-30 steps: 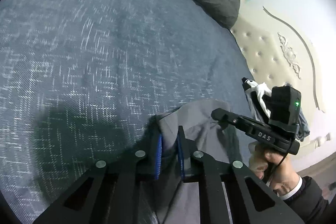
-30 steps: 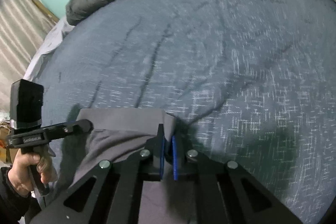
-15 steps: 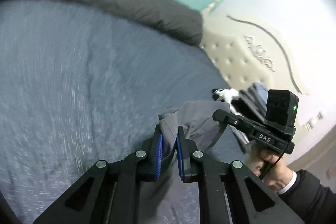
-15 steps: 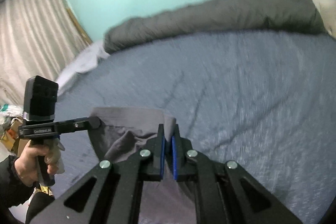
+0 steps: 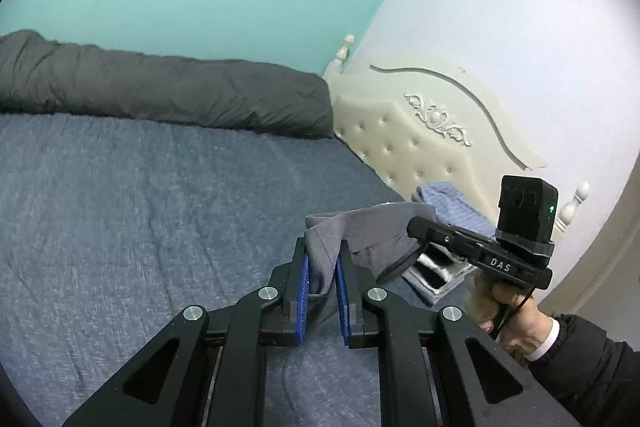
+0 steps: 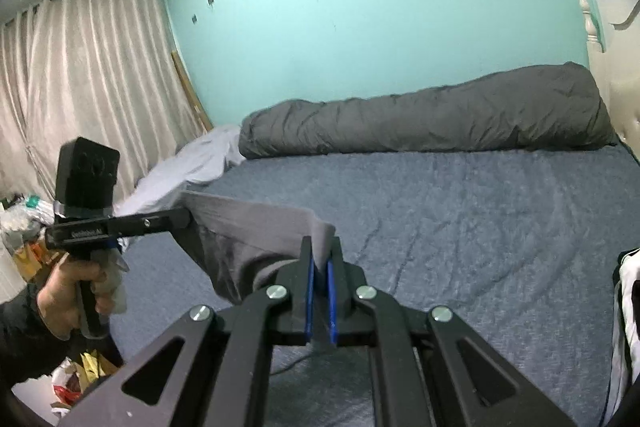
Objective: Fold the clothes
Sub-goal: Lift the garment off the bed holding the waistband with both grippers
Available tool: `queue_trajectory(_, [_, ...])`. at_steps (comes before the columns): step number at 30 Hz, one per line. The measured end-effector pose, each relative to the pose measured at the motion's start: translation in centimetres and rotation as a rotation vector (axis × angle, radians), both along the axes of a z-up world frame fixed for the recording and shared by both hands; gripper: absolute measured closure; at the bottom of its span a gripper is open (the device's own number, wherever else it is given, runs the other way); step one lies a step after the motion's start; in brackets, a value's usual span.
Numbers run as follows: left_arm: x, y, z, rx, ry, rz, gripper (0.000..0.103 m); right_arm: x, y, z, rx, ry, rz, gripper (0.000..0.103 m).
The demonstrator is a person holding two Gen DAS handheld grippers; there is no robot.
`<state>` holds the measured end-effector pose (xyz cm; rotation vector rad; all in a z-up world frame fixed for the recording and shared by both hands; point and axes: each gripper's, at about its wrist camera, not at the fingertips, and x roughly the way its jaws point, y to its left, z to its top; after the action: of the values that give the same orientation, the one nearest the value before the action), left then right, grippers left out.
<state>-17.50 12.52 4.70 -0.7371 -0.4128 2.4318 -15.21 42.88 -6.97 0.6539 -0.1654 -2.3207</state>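
In the left wrist view, the left gripper (image 5: 323, 263) is seen pointing somewhat downward over the bed (image 5: 140, 227). Its blue pads (image 5: 305, 291) are drawn narrow and clamped on a corner of the grey garment (image 5: 372, 235), which is held up clear of the bed. The cloth is stretched to the right, where its other corner is pinched by the right gripper (image 5: 420, 227). That tool is grasped by its handle in the right hand (image 5: 508, 311), a dark sleeve (image 5: 588, 359) with a white cuff showing at the wrist. Behind the garment, folded clothes (image 5: 448, 203) are piled near the cream headboard (image 5: 404, 139); what lies under the pile cannot be made out clearly. A dark duvet (image 5: 168, 95) is rolled along the far edge of the bed.

In the right wrist view, the right gripper (image 6: 320, 263) is likewise tilted a little downward, its pads (image 6: 310, 291) almost together and closed on the garment's (image 6: 248, 227) corner. The cloth is spanned to the left, taut along its top edge and sagging below, up to the left gripper (image 6: 182, 219). That gripper is held level by the left hand (image 6: 72, 291), fingers wrapped round the grip. The duvet (image 6: 432, 115) is seen against the teal wall (image 6: 360, 7), with curtains (image 6: 88, 75) at the left.
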Motion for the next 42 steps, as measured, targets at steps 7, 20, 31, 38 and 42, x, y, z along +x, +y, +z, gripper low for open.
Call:
queue_trajectory(7, [2.5, 1.9, 0.5, -0.021, -0.005, -0.048, 0.090, 2.8, 0.2, 1.7, -0.003, 0.011, 0.015, 0.098])
queue_trajectory(20, [5.8, 3.6, -3.4, 0.041, -0.111, -0.071, 0.090, 5.8, -0.7, 1.1, 0.015, -0.030, 0.039, 0.098])
queue_trajectory(31, [6.2, 0.3, -4.9, 0.084, -0.126, 0.043, 0.090, 6.4, -1.1, 0.9, 0.068, -0.039, 0.036, 0.098])
queue_trajectory(38, [6.4, 0.4, -2.8, 0.017, -0.085, 0.051, 0.090, 6.0, -0.7, 0.1, 0.047, -0.067, 0.026, 0.098])
queue_trajectory(42, [6.0, -0.7, -2.6, 0.006, -0.084, 0.083, 0.090, 6.1, -0.4, 0.2, 0.049, -0.066, 0.025, 0.098])
